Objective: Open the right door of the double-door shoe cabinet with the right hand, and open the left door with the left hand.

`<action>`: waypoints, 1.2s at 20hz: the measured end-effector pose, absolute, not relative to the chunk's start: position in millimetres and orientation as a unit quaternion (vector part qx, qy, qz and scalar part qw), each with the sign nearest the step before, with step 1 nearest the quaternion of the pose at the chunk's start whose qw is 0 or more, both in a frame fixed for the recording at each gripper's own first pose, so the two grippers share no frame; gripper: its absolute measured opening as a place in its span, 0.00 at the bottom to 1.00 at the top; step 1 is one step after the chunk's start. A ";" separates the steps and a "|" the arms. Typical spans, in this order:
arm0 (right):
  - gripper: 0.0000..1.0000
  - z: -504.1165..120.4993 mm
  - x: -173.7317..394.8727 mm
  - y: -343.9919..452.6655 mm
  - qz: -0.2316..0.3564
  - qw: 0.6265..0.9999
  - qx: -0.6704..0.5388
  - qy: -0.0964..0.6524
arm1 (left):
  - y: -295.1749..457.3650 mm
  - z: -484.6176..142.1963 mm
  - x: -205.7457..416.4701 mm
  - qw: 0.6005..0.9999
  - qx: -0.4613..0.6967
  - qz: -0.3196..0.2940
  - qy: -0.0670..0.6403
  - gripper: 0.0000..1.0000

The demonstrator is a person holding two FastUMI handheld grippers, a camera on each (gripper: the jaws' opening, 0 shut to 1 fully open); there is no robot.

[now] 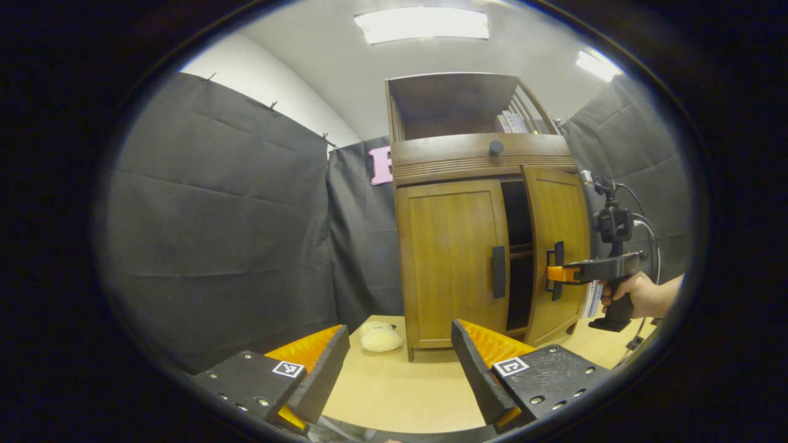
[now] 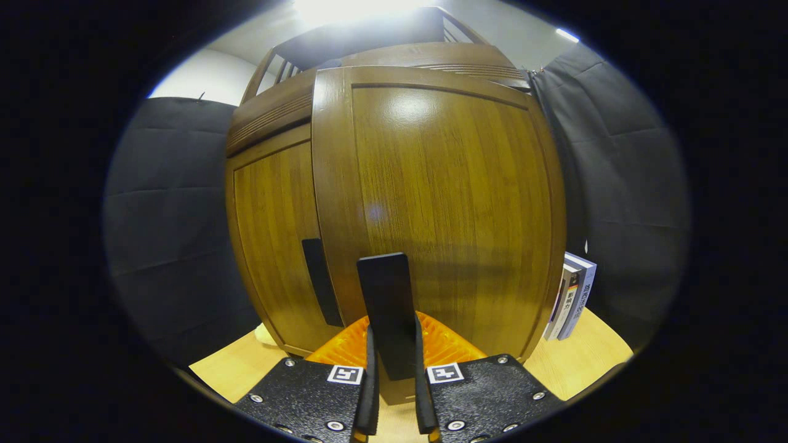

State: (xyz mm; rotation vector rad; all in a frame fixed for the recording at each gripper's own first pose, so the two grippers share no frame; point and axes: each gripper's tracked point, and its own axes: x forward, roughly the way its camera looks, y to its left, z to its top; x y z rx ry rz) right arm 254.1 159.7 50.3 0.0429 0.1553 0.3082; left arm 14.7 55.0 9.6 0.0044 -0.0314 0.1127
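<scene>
A brown wooden shoe cabinet (image 1: 480, 166) stands on the light floor. Its right door (image 1: 557, 246) is swung partly open; its left door (image 1: 452, 258) is flat and closed, its dark handle (image 1: 498, 272) at its inner edge. In the left gripper view, my right gripper (image 1: 557, 274) pinches the right door's dark handle (image 1: 557, 261), held by a hand (image 1: 643, 295). In the right gripper view, the right gripper (image 2: 394, 363) is shut on that handle (image 2: 386, 301), with the door panel (image 2: 443, 203) close ahead. My left gripper (image 1: 400, 363) stands open, well short of the left door.
A pale fluffy slipper (image 1: 380, 337) lies on the floor at the cabinet's left foot. Books (image 2: 572, 295) lean beside the cabinet's right side. A drawer with a round knob (image 1: 496, 147) sits above the doors. Black cloth walls close in on both sides.
</scene>
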 end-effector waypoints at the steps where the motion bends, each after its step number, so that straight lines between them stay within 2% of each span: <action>1: 0.22 50.7 253.8 159.7 0.153 0.985 0.023 0.079 | 53.9 9.3 15.9 0.998 0.003 0.053 -0.017 0.95; 2: 0.22 51.8 253.1 159.4 0.152 0.985 0.025 0.080 | 53.2 9.1 16.0 0.999 0.004 0.049 -0.019 1.00; 3: 0.22 52.2 253.8 159.3 0.152 0.985 0.027 0.080 | 52.0 9.3 16.7 0.999 0.003 0.045 -0.020 0.95; 4: 0.24 52.7 253.8 159.4 0.152 0.985 0.027 0.081 | 51.8 9.5 16.5 0.999 0.004 0.042 -0.021 1.00; 5: 0.24 52.0 254.4 159.8 0.152 0.985 0.026 0.080 | 51.5 10.4 16.4 0.999 0.004 0.038 -0.021 0.95; 11: 0.24 52.0 254.9 158.5 0.146 0.985 0.030 0.082 | 44.0 10.6 20.3 1.000 0.004 0.015 -0.022 0.95; 12: 0.22 53.0 253.7 157.1 0.144 0.986 0.030 0.082 | 43.2 10.6 21.0 1.000 0.005 0.010 -0.023 1.00; 15: 0.24 54.7 252.8 157.3 0.134 0.987 0.032 0.081 | 40.7 14.4 36.5 1.000 0.007 -0.003 -0.026 1.00; 16: 0.22 56.6 251.5 156.7 0.129 0.988 0.033 0.082 | 39.8 13.7 44.6 1.000 0.006 -0.008 -0.028 0.95; 17: 0.22 57.7 250.2 156.1 0.123 0.988 0.033 0.082 | 38.5 13.1 51.7 0.999 0.006 -0.014 -0.029 0.95; 18: 0.22 58.7 249.9 155.4 0.118 0.989 0.031 0.081 | 34.9 11.8 61.7 0.999 0.005 -0.021 -0.030 1.00; 23: 0.23 62.6 246.2 151.7 0.096 0.991 0.033 0.082 | 31.2 10.1 81.7 0.998 0.005 -0.053 -0.033 1.00; 24: 0.23 62.4 245.8 151.3 0.093 0.992 0.035 0.082 | 32.2 10.8 83.3 0.998 0.005 -0.059 -0.034 0.95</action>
